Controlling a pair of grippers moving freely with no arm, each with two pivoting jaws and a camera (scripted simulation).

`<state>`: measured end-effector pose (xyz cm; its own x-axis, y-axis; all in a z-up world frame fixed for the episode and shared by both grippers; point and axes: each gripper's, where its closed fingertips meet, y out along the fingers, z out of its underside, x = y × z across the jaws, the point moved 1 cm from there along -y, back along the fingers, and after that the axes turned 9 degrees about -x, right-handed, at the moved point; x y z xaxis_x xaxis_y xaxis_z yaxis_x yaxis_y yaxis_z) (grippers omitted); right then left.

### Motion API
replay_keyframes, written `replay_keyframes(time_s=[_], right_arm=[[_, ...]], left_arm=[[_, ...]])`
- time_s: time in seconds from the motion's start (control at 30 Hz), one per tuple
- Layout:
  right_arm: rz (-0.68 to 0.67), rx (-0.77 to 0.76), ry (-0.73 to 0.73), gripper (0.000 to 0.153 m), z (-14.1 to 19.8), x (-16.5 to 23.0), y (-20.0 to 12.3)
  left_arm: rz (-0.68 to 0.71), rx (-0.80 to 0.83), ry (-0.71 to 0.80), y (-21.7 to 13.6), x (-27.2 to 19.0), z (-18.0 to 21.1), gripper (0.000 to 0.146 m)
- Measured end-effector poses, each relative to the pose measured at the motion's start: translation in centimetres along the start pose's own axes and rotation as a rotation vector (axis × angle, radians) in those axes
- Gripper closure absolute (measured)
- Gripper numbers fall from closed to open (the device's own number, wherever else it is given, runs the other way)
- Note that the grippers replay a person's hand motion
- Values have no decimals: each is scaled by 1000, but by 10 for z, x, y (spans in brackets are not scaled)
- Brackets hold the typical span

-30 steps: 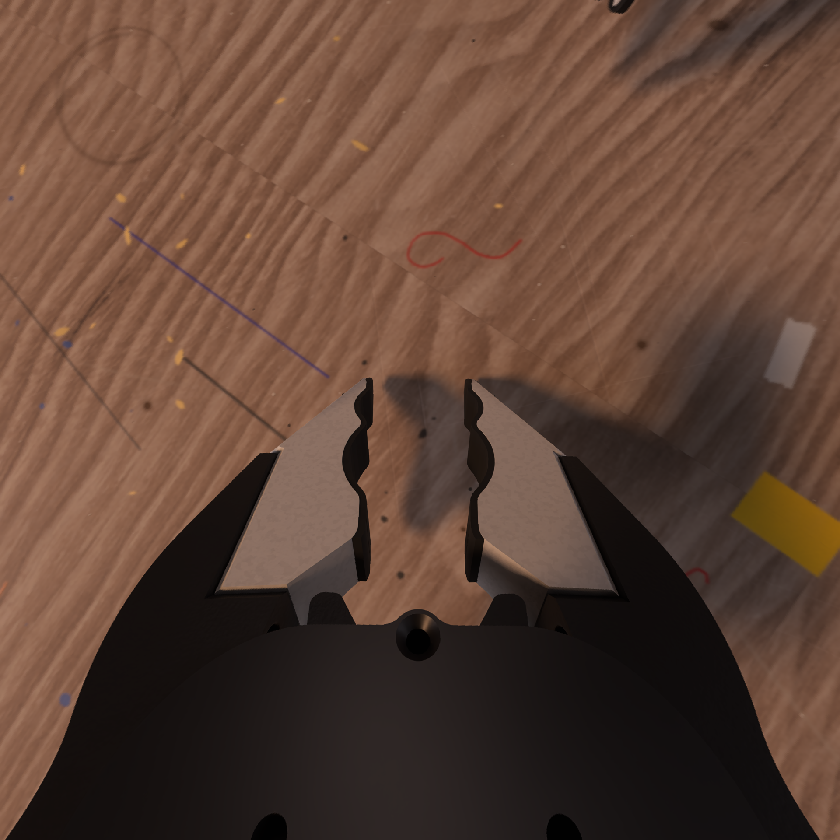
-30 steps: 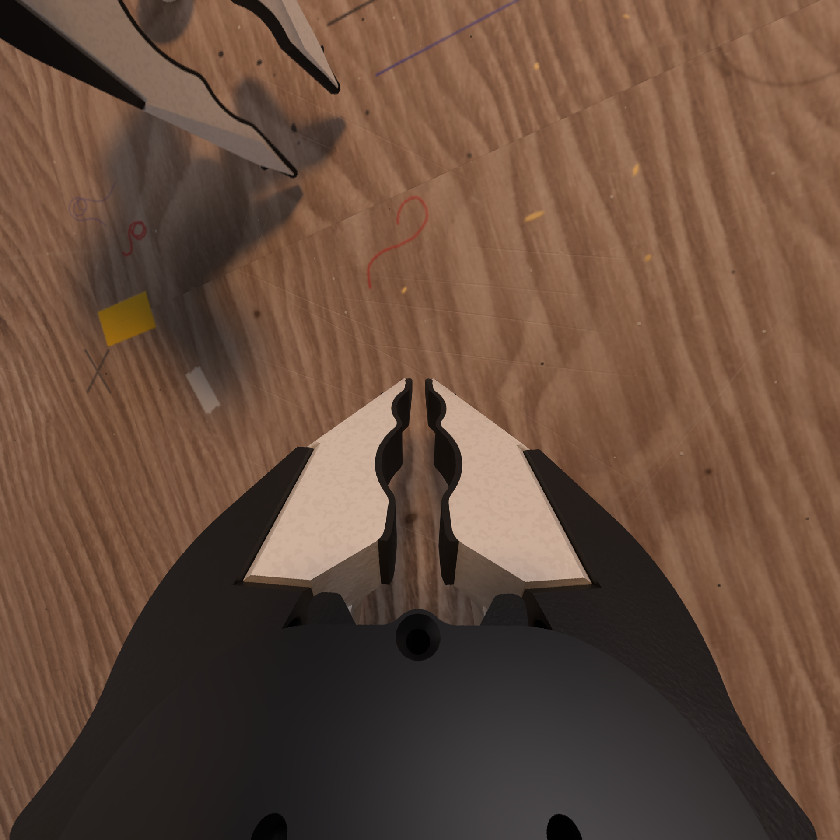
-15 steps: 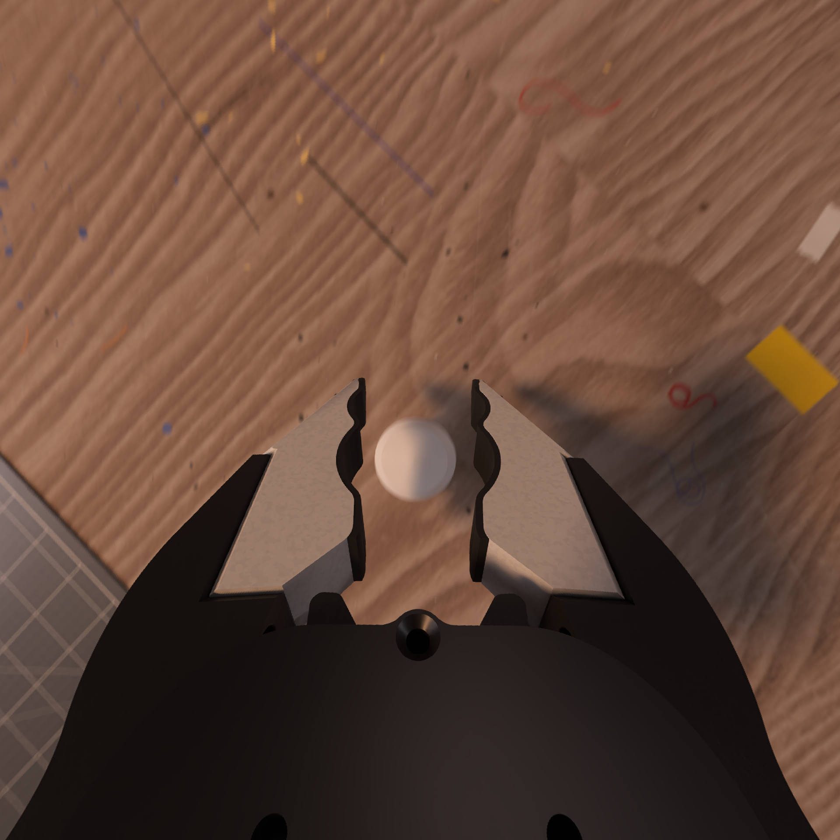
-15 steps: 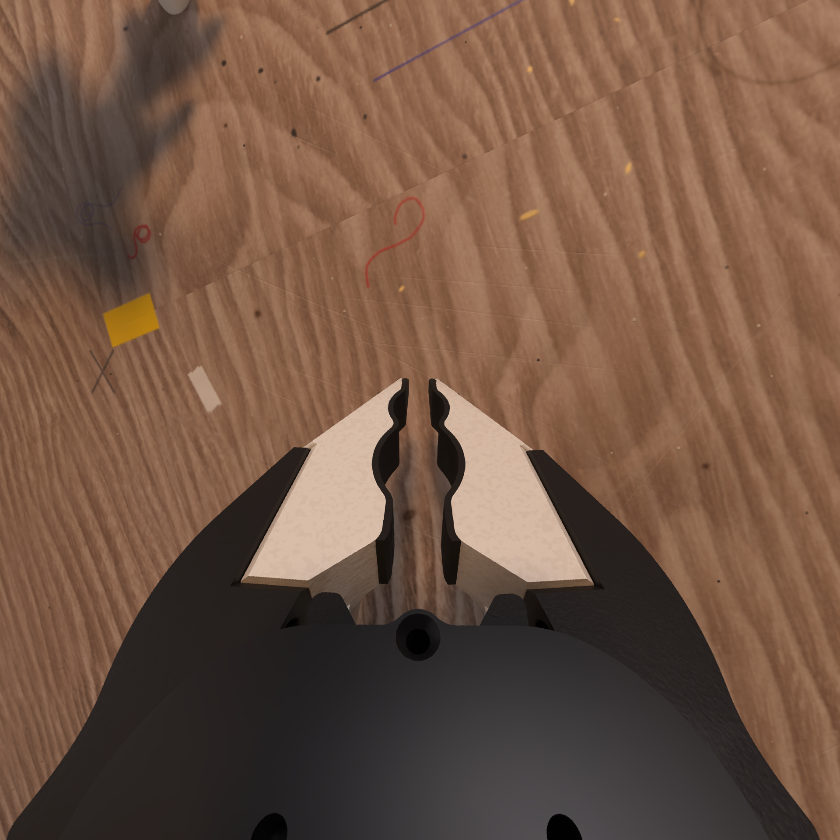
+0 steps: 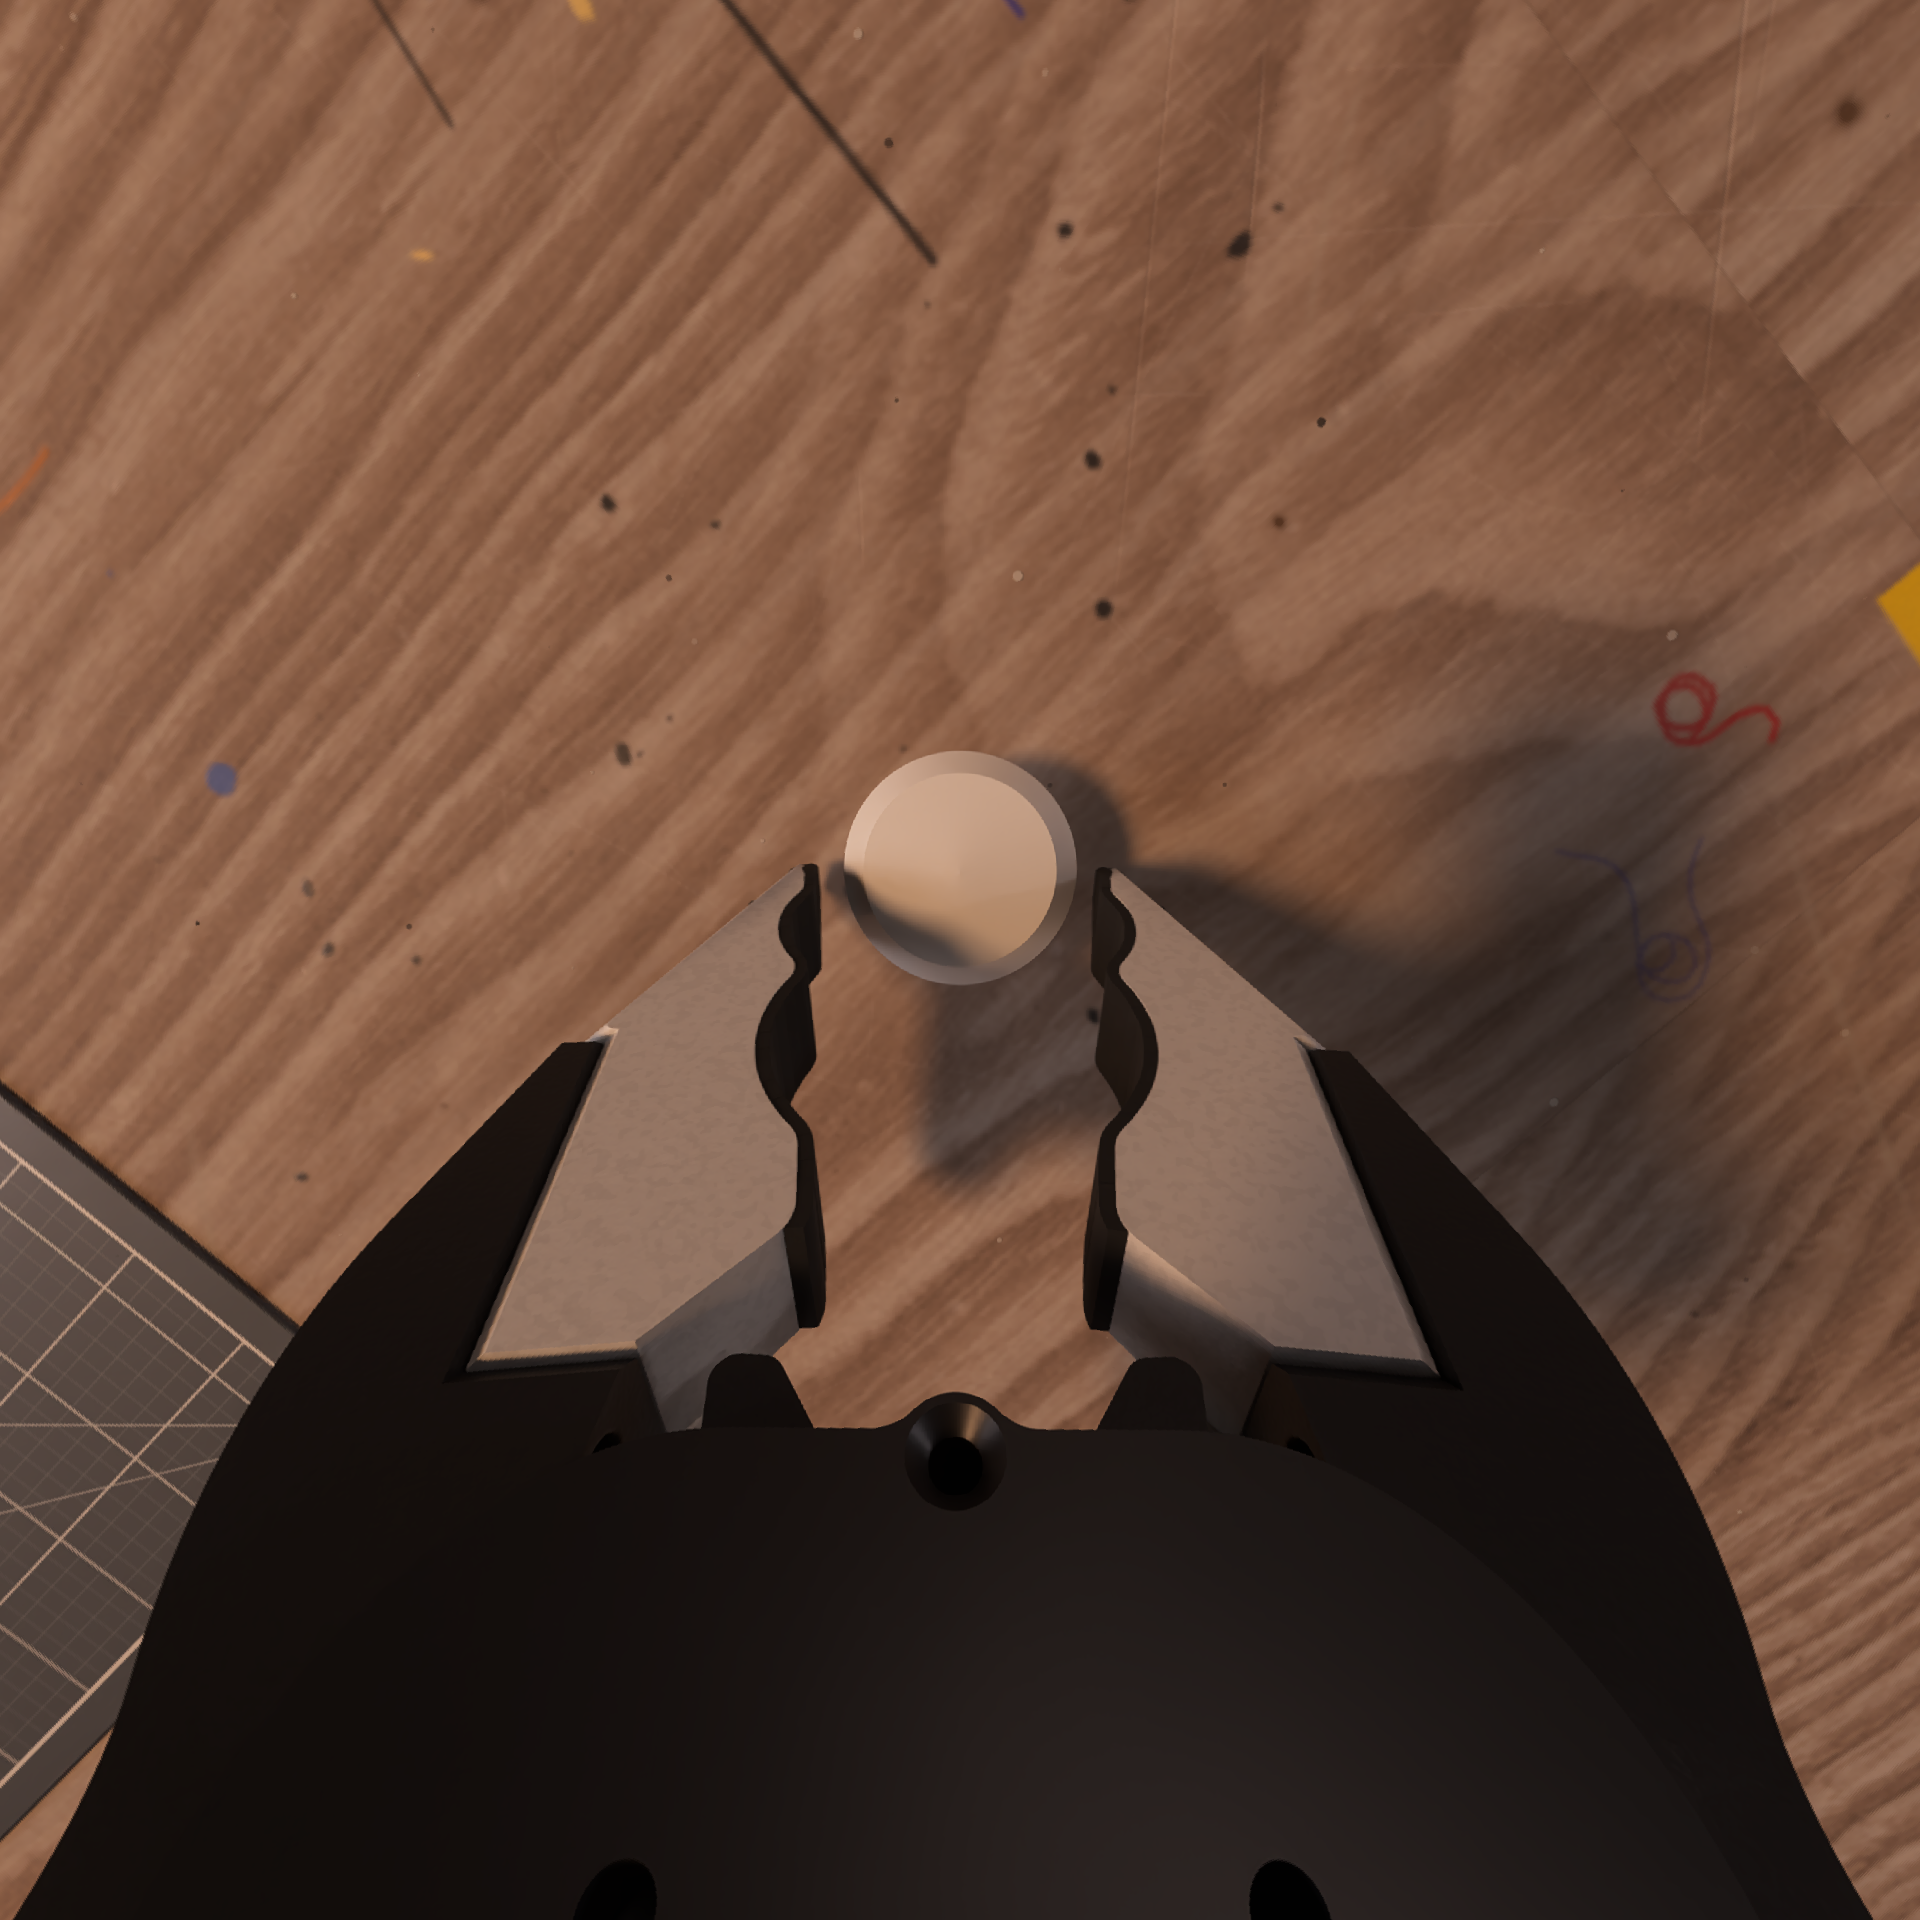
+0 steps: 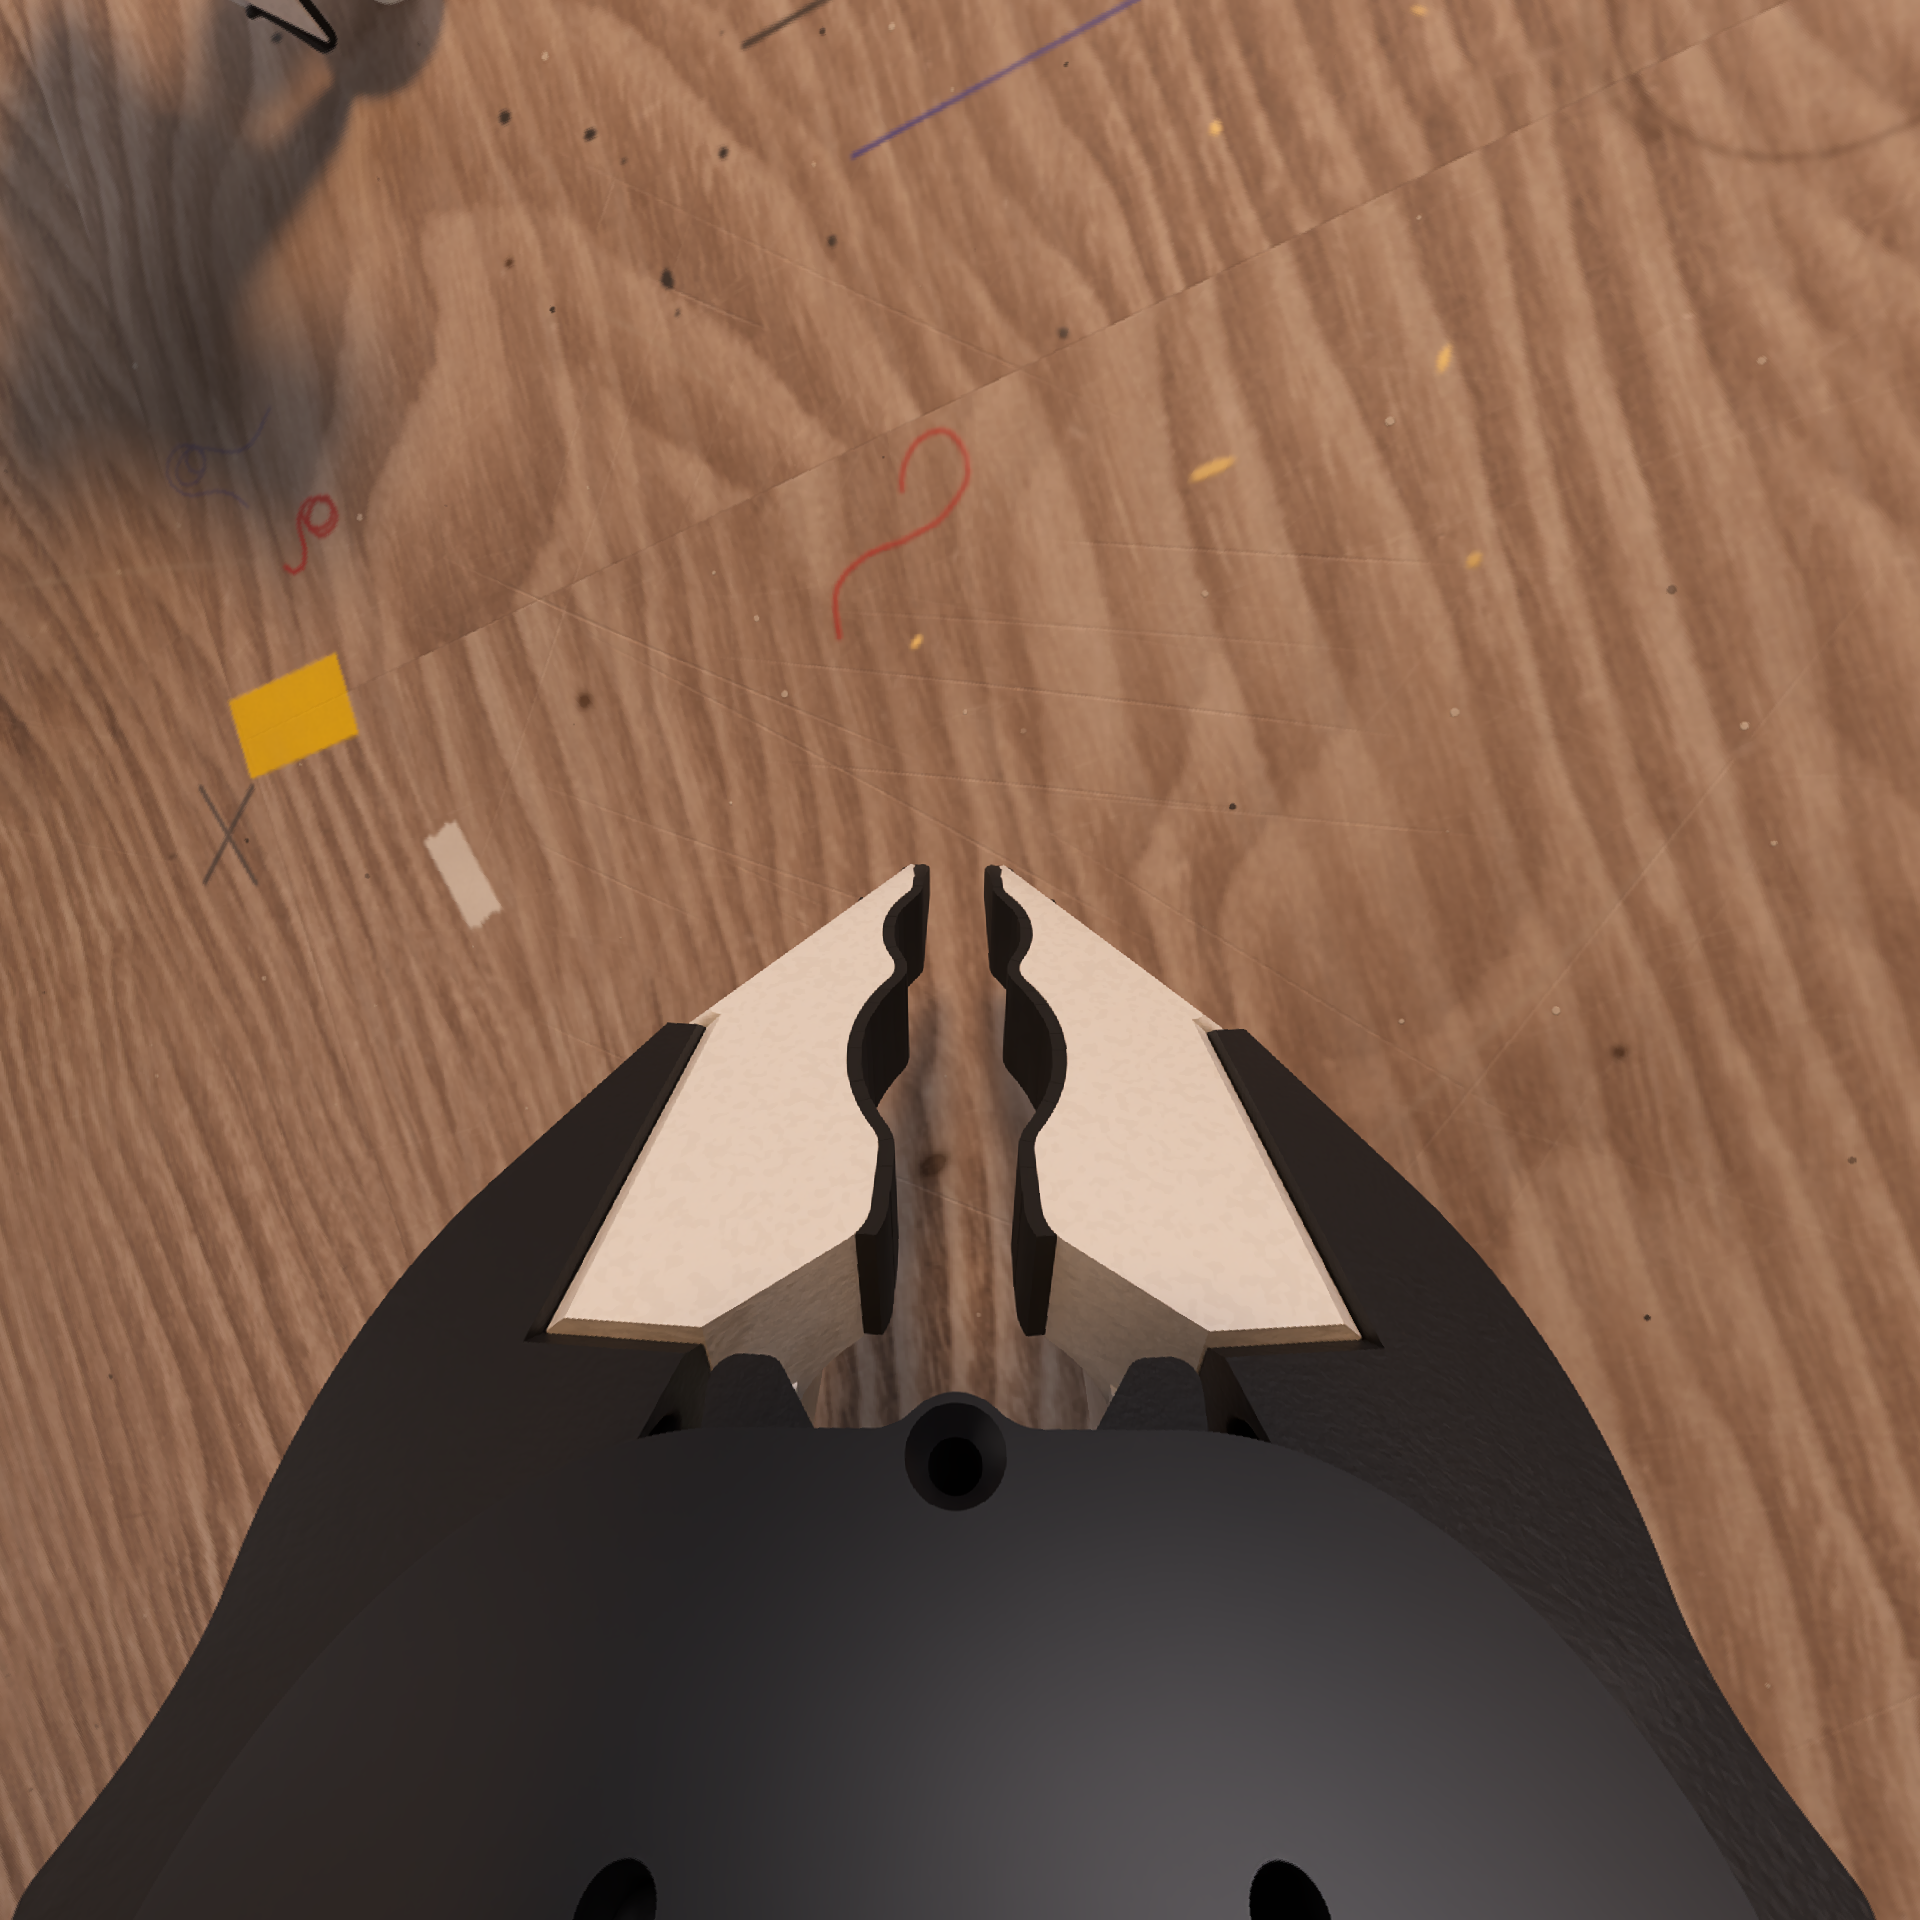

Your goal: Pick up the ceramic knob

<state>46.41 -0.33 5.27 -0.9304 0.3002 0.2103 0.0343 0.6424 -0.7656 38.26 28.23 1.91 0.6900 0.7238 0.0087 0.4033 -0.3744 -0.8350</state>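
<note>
The ceramic knob (image 5: pixel 958 868) is a round, cream-white disc seen from above, standing on the wooden table (image 5: pixel 520 520). My left gripper (image 5: pixel 956 878) is open, with the knob between its two fingertips (image 5: pixel 800 904) and a small gap on each side. My right gripper (image 6: pixel 956 878) is nearly shut, with only a narrow gap between its jaws and nothing in them, over bare wood. A fingertip of the left gripper (image 6: pixel 301 21) shows at the top left edge of the right wrist view, above a dark shadow.
A grey cutting mat (image 5: pixel 94 1351) with a grid lies at the lower left of the left gripper. A yellow tape piece (image 6: pixel 293 715) and a small white tape piece (image 6: pixel 462 873) lie flat on the wood. Pen marks and paint specks dot the table.
My left gripper has moved over the table to the knob and come closer to it. The knob now sits at the fingertips instead of deeper between the fingers. The right gripper's gap has widened slightly.
</note>
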Motion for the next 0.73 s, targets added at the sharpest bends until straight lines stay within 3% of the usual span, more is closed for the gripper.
replay_keyframes(time_s=[0.1, 0.4, 0.5, 0.73], right_arm=[[2, -5, 3, 142, 0, -1, -2], [9, -30, 7, 142, -2, -4, -10], [-10, -59, 11, 142, -7, 0, -11], [-200, -182, 44, 135, -26, 28, -12]], left_arm=[[1, -1, 5, 1, 0, -1, 103], [16, -82, 63, -1, -7, -21, 103], [37, -184, 151, -5, -25, -53, 103], [65, -310, 464, 21, -90, -125, 103]])
